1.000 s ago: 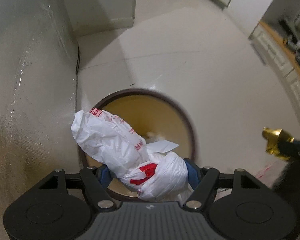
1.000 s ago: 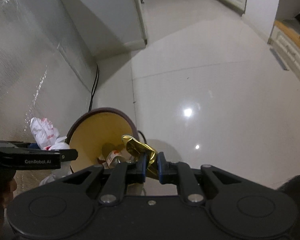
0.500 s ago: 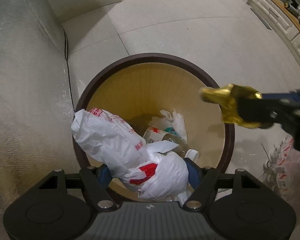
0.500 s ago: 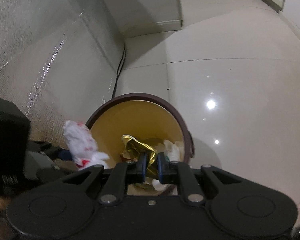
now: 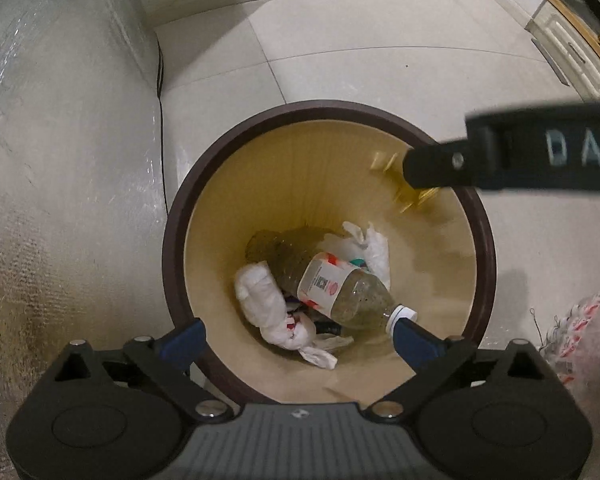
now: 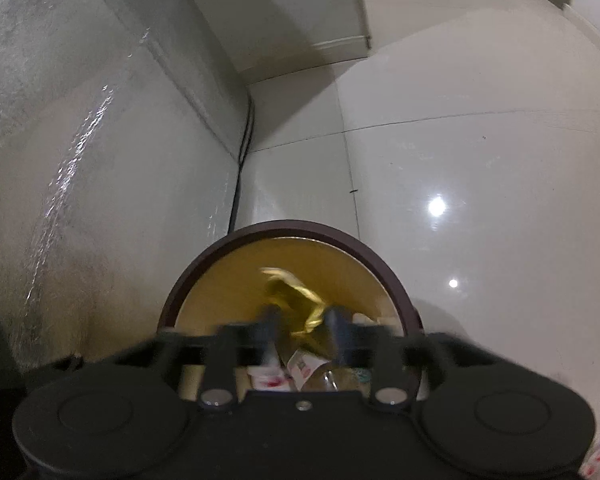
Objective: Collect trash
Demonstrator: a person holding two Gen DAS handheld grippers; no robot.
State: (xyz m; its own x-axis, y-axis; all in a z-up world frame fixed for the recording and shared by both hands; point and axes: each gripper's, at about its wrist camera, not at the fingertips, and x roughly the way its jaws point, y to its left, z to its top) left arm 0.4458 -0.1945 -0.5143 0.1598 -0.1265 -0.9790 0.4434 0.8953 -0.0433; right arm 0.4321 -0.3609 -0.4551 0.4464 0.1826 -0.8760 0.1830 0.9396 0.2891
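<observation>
A round bin with a dark brown rim and a yellow inside stands on the floor, and it shows in the right wrist view too. My left gripper is open and empty over its near rim. The white plastic bag lies at the bin's bottom beside a plastic bottle and crumpled tissue. My right gripper is open over the bin. A gold foil wrapper is blurred between its fingers, loose; in the left wrist view the wrapper is under the right gripper's finger.
A silvery foil-covered wall stands close on the left, with a black cable running down beside the bin. Pale tiled floor spreads beyond it. A red and white wrapper lies on the floor at the right. White cabinets stand far right.
My left gripper opened and the white bag fell to the bin's bottom. My right gripper moved over the bin and opened; the gold wrapper is coming loose.
</observation>
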